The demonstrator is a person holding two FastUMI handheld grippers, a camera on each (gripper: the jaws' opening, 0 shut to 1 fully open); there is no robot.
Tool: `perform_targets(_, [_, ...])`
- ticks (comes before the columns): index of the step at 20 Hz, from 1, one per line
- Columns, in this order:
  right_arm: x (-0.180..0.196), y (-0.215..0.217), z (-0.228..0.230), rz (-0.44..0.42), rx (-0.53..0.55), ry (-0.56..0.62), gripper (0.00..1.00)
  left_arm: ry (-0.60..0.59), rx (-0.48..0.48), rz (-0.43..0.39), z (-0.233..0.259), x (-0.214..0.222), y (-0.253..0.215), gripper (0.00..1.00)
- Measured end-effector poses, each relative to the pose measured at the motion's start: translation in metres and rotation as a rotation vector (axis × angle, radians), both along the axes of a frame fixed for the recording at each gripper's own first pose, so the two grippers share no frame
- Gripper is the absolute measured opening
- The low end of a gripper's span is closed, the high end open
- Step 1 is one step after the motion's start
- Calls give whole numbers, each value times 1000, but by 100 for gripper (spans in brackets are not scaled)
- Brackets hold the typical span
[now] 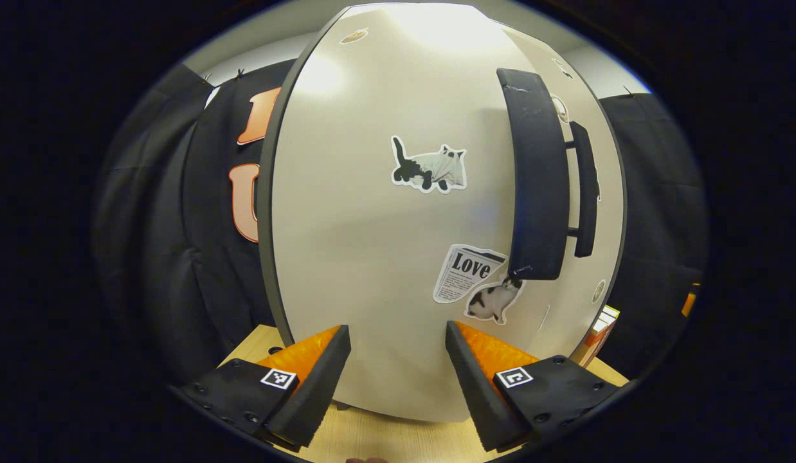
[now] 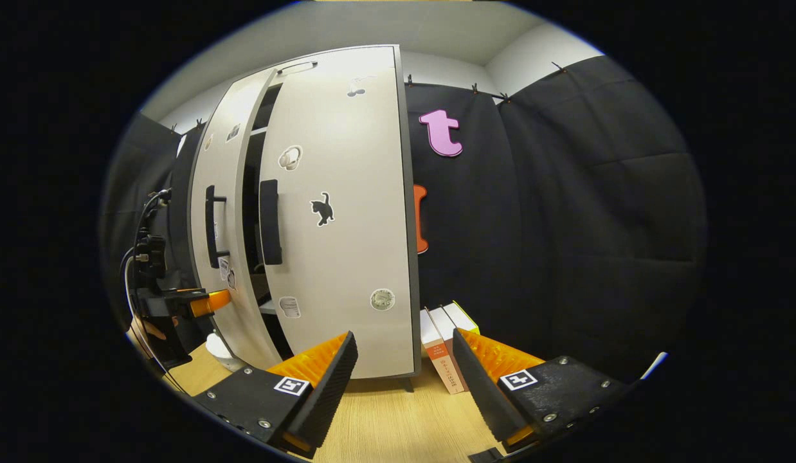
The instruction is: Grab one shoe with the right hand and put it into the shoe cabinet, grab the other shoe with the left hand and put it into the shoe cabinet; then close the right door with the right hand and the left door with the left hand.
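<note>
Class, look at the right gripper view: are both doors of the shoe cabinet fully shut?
No. A dark gap shows between the left door and the right door of the shoe cabinet, so they are not both closed.

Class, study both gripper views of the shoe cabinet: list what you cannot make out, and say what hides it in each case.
- Cabinet interior: in the right gripper view, the white right door and white left door leave just a dark gap, so any shoes inside are hidden.
- Left gripper: its far side sits behind the left door's edge there.
- Standing boxes: label print too small.
- Left gripper view: the left door blocks the inside.
</note>
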State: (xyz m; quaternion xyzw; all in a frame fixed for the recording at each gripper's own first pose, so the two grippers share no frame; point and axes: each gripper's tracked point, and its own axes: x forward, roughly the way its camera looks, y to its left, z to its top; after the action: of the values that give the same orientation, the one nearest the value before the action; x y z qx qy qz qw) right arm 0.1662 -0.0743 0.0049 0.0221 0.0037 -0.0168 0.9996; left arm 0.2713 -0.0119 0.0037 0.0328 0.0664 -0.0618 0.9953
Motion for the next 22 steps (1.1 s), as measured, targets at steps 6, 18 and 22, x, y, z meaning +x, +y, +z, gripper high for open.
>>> perform_targets(6, [24, 9, 4, 29, 3, 33, 92, 41, -1, 7, 4, 0, -1, 97])
perform_targets(18, [29, 38, 114, 109, -49, -103, 92, -171, -37, 51, 144, -90, 68, 99])
perform_targets(22, [12, 36, 154, 100, -88, -167, 92, -241, -18, 72, 178, -116, 89, 94])
